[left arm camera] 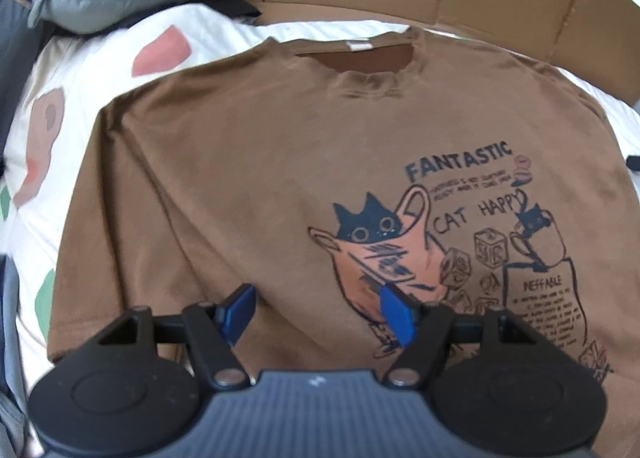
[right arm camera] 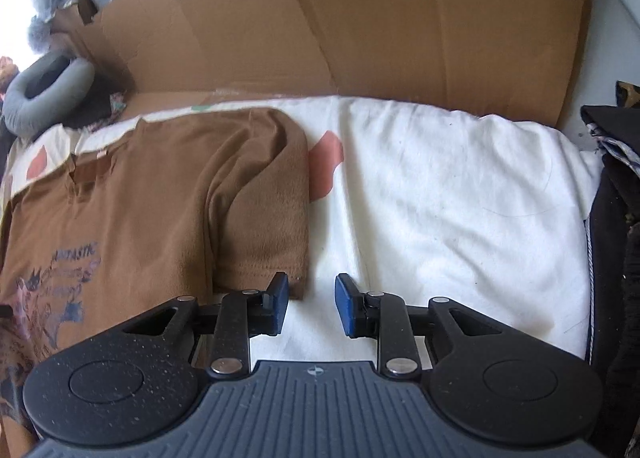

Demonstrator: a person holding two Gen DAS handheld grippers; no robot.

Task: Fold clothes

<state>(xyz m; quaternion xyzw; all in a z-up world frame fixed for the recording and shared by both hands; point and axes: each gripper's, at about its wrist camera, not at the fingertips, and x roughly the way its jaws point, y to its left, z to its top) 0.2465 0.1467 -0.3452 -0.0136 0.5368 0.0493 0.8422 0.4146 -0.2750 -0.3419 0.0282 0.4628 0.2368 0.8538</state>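
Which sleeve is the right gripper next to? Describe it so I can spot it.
On the white bedsheet before the cardboard lies a brown T-shirt. Its short sleeve lies at the shirt's edge beside a pink patch, stitched hem nearest the right gripper.

We note one brown T-shirt (left arm camera: 248, 161) lying flat, front side up, on the white patterned bedding. Collar points toward the cardboard at the far side. Printed graphic: dark cat in a bag, text "FANTASTIC" and "CAT HAPPY". One short sleeve (right arm camera: 268, 209) lies spread outward, slightly creased. We see no fold yet.
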